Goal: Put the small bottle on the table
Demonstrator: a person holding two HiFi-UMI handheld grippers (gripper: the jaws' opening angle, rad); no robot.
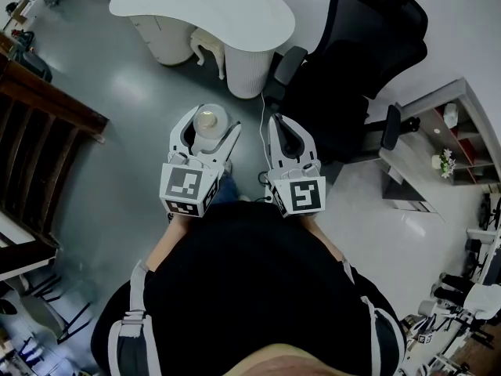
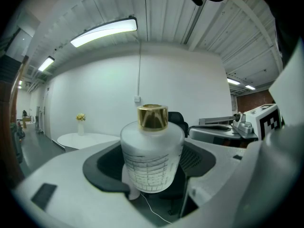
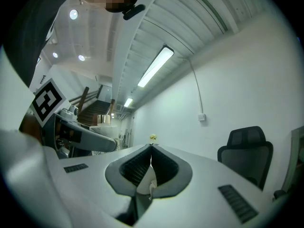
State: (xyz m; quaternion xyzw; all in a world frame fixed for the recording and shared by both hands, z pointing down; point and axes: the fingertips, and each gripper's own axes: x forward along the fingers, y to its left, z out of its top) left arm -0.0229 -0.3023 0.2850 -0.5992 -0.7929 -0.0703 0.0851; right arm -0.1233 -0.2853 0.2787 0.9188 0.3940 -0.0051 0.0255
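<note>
Small bottle (image 2: 152,156) upright between jaws of left tool (image 1: 210,125); long axis vertical, gold cap (image 2: 153,117) up. Frosted white body carries faint grid-like print; any lettering too blurred to read. Left jaws set wide, clamped on bottle's sides. Bottle held in air over grey floor (image 1: 133,131), short of white surface (image 1: 235,6), not touching it. Right tool (image 1: 277,128) jaws pressed together, nothing between. Black chair (image 1: 352,61) just right of surface.

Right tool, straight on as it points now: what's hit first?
Probably the ribbed pedestal under the white table. The shut right tool aims at it, with the black chair just off to its right. Depth is unclear.
</note>
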